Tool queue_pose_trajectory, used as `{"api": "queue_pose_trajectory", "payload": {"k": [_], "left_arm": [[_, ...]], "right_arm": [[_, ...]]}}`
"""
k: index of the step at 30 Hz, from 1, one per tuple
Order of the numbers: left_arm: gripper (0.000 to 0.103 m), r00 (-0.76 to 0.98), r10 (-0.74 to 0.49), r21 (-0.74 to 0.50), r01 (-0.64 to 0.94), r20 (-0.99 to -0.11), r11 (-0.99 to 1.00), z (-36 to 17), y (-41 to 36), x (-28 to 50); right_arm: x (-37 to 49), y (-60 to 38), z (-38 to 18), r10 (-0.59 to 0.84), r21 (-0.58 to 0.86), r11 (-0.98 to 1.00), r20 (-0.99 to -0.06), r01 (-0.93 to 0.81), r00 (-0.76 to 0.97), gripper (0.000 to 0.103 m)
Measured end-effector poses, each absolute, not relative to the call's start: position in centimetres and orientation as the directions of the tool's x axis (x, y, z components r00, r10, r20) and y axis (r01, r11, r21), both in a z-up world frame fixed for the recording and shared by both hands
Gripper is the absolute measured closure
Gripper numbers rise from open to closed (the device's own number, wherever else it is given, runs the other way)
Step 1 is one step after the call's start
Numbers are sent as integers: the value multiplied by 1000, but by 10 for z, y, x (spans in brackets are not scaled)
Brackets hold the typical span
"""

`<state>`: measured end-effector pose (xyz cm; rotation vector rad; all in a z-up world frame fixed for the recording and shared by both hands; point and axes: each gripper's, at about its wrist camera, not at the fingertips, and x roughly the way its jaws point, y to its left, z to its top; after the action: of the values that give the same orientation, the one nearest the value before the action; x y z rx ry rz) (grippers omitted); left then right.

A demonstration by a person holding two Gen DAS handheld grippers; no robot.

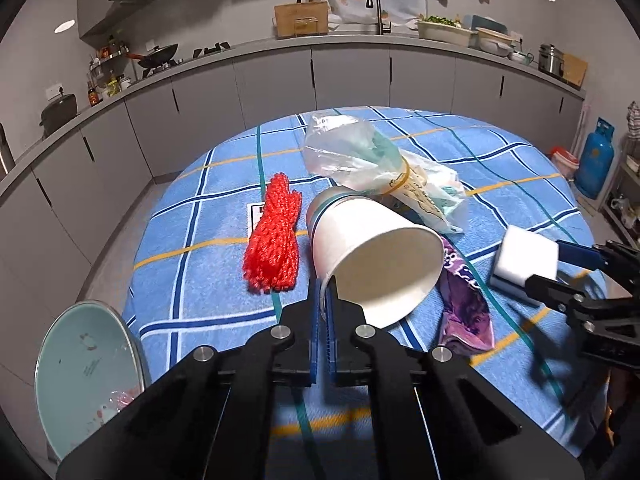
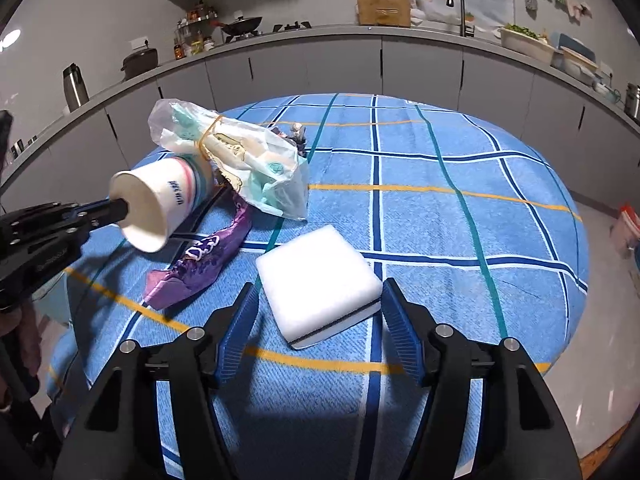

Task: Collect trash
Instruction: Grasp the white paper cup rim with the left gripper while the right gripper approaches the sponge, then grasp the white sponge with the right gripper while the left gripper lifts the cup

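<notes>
My left gripper (image 1: 325, 292) is shut on the rim of a white paper cup (image 1: 372, 252) and holds it tilted above the table; it also shows in the right wrist view (image 2: 160, 204). My right gripper (image 2: 320, 312) is open, its jaws on either side of a white sponge (image 2: 318, 286) with a dark underside, not clamping it. The sponge also shows in the left wrist view (image 1: 528, 256). A purple wrapper (image 1: 464, 304) (image 2: 200, 264) and a tied plastic bag of rubbish (image 1: 376, 168) (image 2: 236, 160) lie on the blue checked tablecloth (image 2: 460, 240).
A red rope bundle (image 1: 274, 236) lies left of the cup. A pale green bin (image 1: 86, 364) stands below the table's left edge. Kitchen counters (image 1: 280, 52) run behind, and a blue gas cylinder (image 1: 596, 158) stands on the floor at right.
</notes>
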<state>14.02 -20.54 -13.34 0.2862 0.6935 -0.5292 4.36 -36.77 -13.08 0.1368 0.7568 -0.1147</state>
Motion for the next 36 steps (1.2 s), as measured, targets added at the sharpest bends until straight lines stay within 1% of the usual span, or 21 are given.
{"api": "queue_pose_trajectory", "payload": {"k": [5, 9, 12, 25, 36], "left_arm": [[100, 649, -386, 61, 556, -656, 829, -125, -198, 127], [100, 656, -395, 60, 558, -643, 828, -117, -191, 118], [100, 666, -393, 64, 551, -634, 832, -114, -185, 112], [100, 717, -391, 58, 514, -577, 856, -91, -146, 87], [100, 757, -364, 62, 468, -542, 882, -77, -119, 79]], "right_arm": [[47, -368, -133, -61, 75, 984, -700, 159, 711, 41], [43, -366, -136, -63, 69, 985, -704, 156, 707, 47], [39, -366, -134, -66, 70, 985, -696, 159, 715, 49], [19, -346, -95, -85, 58, 987, -610, 152, 788, 49], [15, -319, -72, -58, 61, 992, -565, 112, 823, 49]]}}
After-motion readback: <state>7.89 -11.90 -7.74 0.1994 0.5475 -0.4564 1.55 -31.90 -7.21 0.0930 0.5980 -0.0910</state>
